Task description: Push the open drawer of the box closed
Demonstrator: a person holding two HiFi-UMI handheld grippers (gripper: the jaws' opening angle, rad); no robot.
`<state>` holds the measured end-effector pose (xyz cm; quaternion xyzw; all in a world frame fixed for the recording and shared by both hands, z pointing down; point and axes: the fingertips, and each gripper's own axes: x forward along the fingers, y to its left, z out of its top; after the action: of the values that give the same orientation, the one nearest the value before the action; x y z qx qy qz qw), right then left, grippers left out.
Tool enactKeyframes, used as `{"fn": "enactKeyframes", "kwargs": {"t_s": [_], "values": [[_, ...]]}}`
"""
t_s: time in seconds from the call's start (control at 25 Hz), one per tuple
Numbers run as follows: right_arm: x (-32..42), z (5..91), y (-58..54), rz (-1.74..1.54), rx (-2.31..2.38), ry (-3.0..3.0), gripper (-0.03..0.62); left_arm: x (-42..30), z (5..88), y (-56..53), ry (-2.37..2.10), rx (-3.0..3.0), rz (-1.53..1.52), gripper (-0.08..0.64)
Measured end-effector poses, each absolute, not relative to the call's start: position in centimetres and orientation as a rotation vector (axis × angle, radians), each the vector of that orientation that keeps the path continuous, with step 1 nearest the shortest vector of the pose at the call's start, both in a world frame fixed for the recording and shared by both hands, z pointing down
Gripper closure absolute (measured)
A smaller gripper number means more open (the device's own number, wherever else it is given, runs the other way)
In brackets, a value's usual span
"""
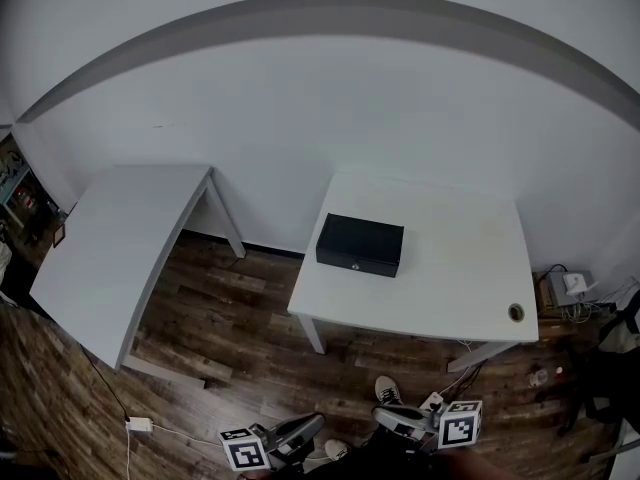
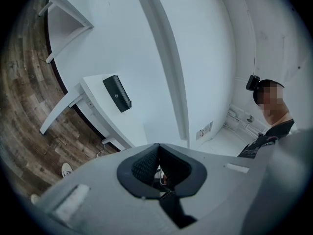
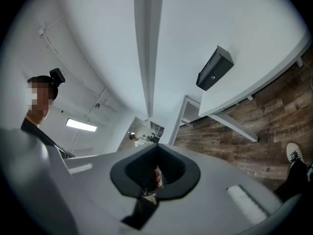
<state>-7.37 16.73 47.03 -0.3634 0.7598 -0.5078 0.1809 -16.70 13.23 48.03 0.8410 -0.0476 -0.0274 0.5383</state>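
black box (image 1: 360, 244) sits on the white tabletop (image 1: 470, 278), toward the tabletop's 9 o'clock side and well in from the near edge. front face with a small pale lock or knob points to 6 o'clock, toward the person. the drawer front looks flush with the box body from here, no gap made out. round cable hole (image 1: 516, 312) in the tabletop at the box's 4 o'clock, near the corner. second white table (image 1: 120, 248) at the box's 9 o'clock, apart from the first, wood floor (image 1: 230, 318) between them. cables and small devices (image 1: 567, 290) on the floor at 3 o'clock, white adapter (image 1: 139, 424) at 7 o'clock. both tools are low at 6 o'clock, well apart from the box, touching nothing. left hand-held gripper (image 2: 157, 148) has its pads pressed together, nothing between them. right hand-held gripper (image 3: 156, 150) is closed the same way, empty. a shoe (image 1: 388, 389) shows just above them.
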Motion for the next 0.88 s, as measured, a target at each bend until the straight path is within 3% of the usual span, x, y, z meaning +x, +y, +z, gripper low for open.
{"fn": "enactKeyframes", "kwargs": {"t_s": [0.88], "values": [[-9.0,46.0,20.3,-1.409,-0.968,2.236,0.589,-17.4,47.4,16.3,-0.131,1.988,-0.126,0.558]]}}
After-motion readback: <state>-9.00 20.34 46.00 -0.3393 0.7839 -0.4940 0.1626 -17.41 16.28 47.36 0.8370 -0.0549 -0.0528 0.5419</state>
